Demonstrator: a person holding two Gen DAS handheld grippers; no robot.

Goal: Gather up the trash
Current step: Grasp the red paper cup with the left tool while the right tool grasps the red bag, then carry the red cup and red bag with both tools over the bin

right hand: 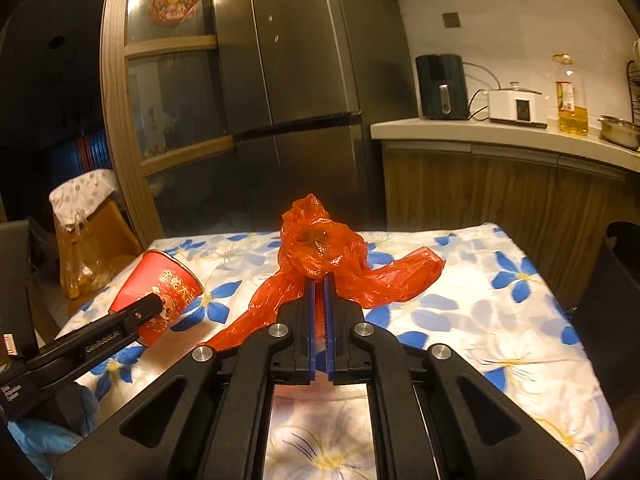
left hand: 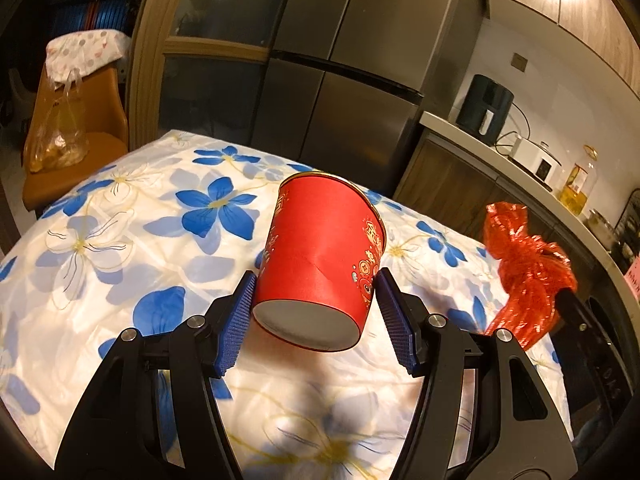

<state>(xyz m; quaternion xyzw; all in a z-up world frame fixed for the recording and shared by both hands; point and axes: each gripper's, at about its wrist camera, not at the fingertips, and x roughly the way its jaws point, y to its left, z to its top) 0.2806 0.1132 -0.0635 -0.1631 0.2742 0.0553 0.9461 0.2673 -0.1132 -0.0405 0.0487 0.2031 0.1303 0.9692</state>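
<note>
Because the left gripper (left hand: 314,292) pinches the tilted red paper cup (left hand: 320,264) only low on its tapered wall, above the flowered tablecloth (left hand: 120,240), it may slip or crumple. The right gripper (right hand: 319,280), closed on the red plastic bag (right hand: 320,256), seems to hold a thin fold that could tear free. Only the right wrist view shows this grip; the left shows the cup's pads.
</note>
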